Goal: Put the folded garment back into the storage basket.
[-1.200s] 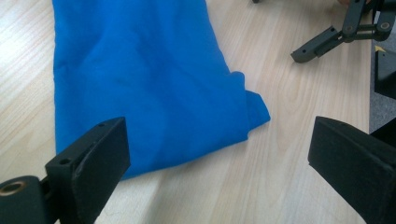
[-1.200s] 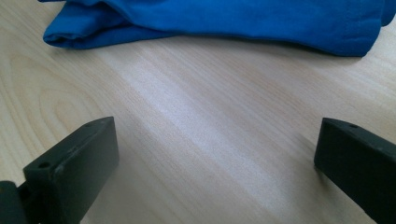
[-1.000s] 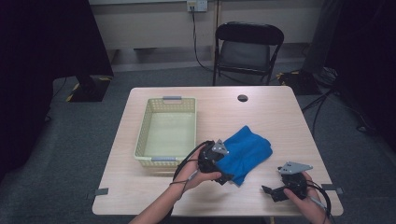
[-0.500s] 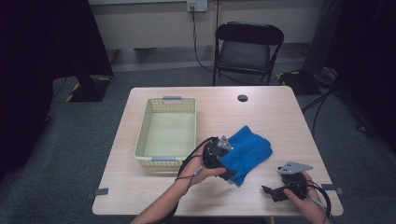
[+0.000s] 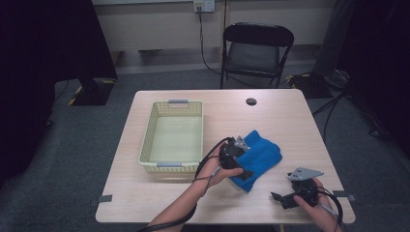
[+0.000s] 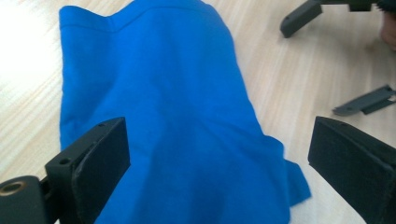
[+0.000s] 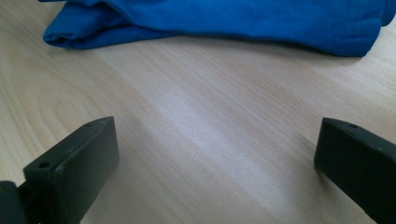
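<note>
A folded blue cloth lies on the wooden table, right of centre. My left gripper hangs over the cloth's near-left part, held by a hand. In the left gripper view it stands open, its jaws wide apart above the blue cloth, not touching it. My right gripper rests low near the table's front right corner, pointing left toward the cloth. It is open over bare wood, with the cloth's edge a short way ahead.
A pale yellow plastic basket stands empty left of the cloth. A small dark round hole marks the table's far side. A black folding chair stands behind the table. The right gripper's fingers show beyond the cloth.
My left gripper has crept to the right and a little farther onto the blue cloth. The right gripper has stayed where it was.
</note>
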`<state>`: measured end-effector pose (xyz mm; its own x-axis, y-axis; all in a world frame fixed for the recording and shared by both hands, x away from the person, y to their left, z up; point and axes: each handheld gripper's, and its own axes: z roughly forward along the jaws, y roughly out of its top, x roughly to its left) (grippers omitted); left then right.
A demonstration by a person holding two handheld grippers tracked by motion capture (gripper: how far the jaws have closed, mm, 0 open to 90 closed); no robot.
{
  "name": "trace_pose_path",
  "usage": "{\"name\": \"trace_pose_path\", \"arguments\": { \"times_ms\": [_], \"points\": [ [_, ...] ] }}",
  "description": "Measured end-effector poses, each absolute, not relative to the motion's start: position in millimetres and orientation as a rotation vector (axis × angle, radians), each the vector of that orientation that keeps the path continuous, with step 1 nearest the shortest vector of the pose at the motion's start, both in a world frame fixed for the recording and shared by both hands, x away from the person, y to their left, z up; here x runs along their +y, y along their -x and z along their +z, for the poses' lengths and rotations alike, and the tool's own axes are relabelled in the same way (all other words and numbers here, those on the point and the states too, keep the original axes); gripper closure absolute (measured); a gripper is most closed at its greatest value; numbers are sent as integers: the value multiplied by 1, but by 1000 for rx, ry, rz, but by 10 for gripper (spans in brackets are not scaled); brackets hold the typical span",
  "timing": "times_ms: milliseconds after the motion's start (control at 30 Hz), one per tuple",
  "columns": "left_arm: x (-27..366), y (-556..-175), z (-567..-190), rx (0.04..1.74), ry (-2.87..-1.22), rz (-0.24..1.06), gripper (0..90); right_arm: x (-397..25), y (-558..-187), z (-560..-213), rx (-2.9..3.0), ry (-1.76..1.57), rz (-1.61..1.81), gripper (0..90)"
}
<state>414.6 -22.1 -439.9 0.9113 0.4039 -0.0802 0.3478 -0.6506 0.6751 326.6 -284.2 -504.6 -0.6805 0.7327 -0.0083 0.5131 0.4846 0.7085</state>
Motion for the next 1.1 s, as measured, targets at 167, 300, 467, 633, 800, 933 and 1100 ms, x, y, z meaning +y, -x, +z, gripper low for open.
{"name": "trace_pose_path", "arguments": {
  "times_ms": [167, 300, 467, 633, 800, 933, 1100],
  "points": [
    [-26, -420, -440, 543, -2334, 112, 48, -284, -327, -505, 2424, -1053, 1002, 0],
    [-29, -425, -443, 558, -2332, 131, 43, -284, -327, -505, 2424, -1054, 1003, 0],
    [-34, -430, -447, 583, -2324, 151, 42, -284, -327, -505, 2425, -1052, 1002, 0],
    [-38, -437, -451, 613, -2328, 150, 43, -284, -327, -505, 2425, -1052, 1002, 0],
    [-41, -446, -457, 662, -2313, 157, 55, -284, -327, -505, 2424, -1051, 1002, 0],
    [-46, -450, -464, 658, -2324, 183, 68, -284, -327, -505, 2424, -1051, 1002, 0],
    [-50, -455, -473, 673, -2330, 169, 88, -284, -327, -505, 2424, -1053, 1002, 0]
  ]
}}
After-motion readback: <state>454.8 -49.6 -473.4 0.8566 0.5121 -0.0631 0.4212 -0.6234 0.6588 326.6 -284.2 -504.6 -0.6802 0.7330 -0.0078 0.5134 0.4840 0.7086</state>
